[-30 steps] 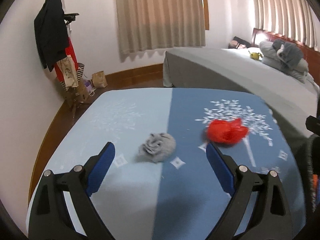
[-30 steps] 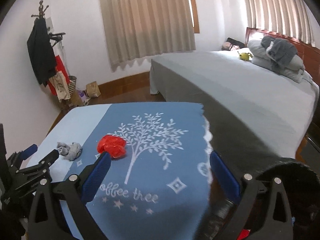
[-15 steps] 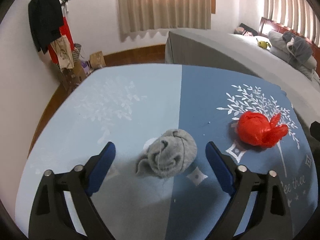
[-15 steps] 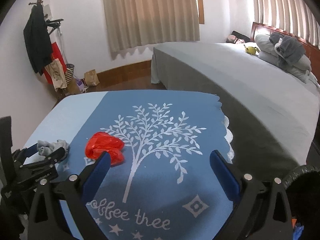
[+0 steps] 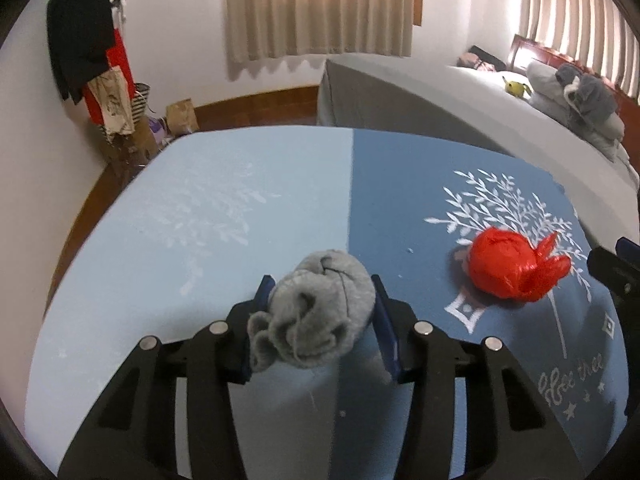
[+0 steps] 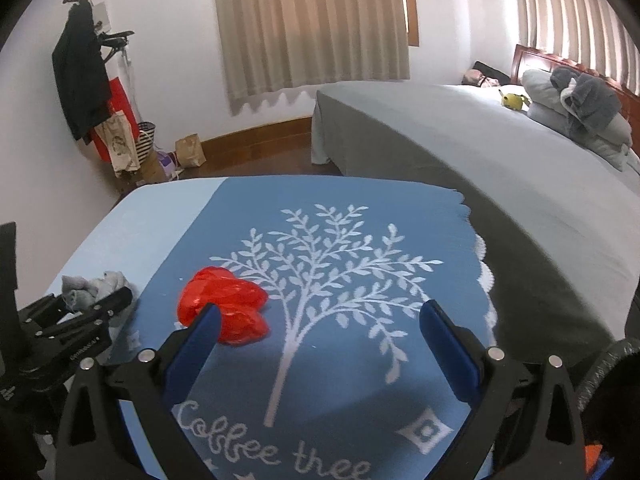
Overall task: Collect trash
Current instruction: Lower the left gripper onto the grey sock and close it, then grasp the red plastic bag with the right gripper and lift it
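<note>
— Two grippers over the bench (image 6: 132,216); what does the nearer one hold?
— The left gripper (image 5: 322,308) has just been closing, and its blue pads now press both sides of a balled grey cloth (image 5: 316,312), which sits on the seam between the pale and dark halves of the blue tablecloth (image 5: 240,216).
— And the other?
— The right gripper (image 6: 320,332) stands wide apart with nothing between its pads. Its left fingertip (image 6: 208,320) overlaps the crumpled red plastic bag (image 6: 224,304) in its own view; whether it touches I cannot tell.
— Where does that bag lie?
— On the dark blue half, at the foot of the white tree print (image 6: 320,264), a little to the right of the grey cloth and apart from it.
— Beyond the bench?
— A bed with a grey cover (image 6: 460,148) to the right, pillows and a grey blanket (image 6: 584,100) at its headboard, beside a small yellow toy (image 6: 514,99). At the far wall hang beige curtains (image 6: 312,28), and left of them stands a coat rack with dark clothes (image 6: 82,76), bags at its foot.
</note>
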